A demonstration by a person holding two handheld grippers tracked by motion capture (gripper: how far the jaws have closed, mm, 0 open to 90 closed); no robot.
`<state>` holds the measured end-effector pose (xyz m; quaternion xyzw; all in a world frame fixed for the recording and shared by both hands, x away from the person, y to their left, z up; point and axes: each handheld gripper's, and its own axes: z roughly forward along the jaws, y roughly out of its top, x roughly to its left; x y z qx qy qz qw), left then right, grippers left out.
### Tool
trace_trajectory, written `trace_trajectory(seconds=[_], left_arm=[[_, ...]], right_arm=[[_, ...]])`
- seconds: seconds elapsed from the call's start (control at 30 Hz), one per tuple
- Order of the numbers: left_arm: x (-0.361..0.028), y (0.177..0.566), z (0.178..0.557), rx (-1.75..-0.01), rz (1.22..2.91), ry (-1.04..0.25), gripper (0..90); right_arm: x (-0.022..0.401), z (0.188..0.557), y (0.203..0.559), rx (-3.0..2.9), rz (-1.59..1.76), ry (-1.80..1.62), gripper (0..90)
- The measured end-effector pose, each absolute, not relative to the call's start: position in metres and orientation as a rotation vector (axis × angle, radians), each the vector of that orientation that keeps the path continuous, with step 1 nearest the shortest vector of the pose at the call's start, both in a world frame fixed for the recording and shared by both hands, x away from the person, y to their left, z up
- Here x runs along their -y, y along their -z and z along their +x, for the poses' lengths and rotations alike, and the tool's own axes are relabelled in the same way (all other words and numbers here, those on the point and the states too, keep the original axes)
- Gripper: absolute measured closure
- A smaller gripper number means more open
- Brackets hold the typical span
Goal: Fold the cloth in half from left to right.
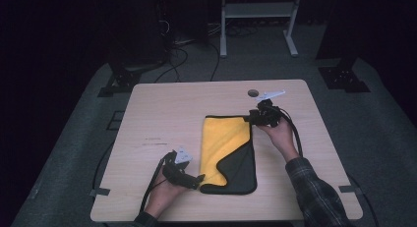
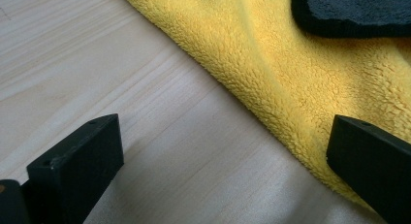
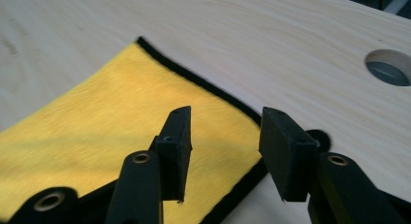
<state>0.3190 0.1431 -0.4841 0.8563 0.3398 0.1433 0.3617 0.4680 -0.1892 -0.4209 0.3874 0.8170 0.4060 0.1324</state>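
A yellow cloth (image 1: 226,143) with a black border lies folded on the wooden table (image 1: 167,109), its dark underside (image 1: 241,168) turned up at the near right. My left gripper (image 1: 199,180) rests low at the cloth's near left corner. In the left gripper view its jaws stand wide open (image 2: 223,136), one over bare wood, the other over the yellow pile (image 2: 291,73); the dark flap (image 2: 354,10) lies beyond. My right gripper (image 1: 251,118) hovers at the cloth's far right corner. Its jaws (image 3: 225,132) are apart above the yellow corner (image 3: 97,122), with nothing between the pads.
A round cable hole (image 1: 253,93) sits in the tabletop just beyond the right gripper, also seen in the right gripper view (image 3: 387,69). A white metal stand (image 1: 258,20) and cables are on the dark floor behind the table. Bare wood spreads left of the cloth.
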Motion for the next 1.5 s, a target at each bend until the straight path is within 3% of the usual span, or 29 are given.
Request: trace_trajectory(seconds=[0.8, 1.5], left_arm=[[-0.143, 0.484, 0.319, -0.876, 2.201, -0.365, 0.0], [-0.143, 0.484, 0.32, -0.872, 2.2, -0.363, 0.0]], right_arm=[[0.135, 0.356, 0.436, -2.588, 0.818, -1.199, 37.0], [0.088, 0.343, 0.46, -2.682, 0.666, -1.101, 33.7]])
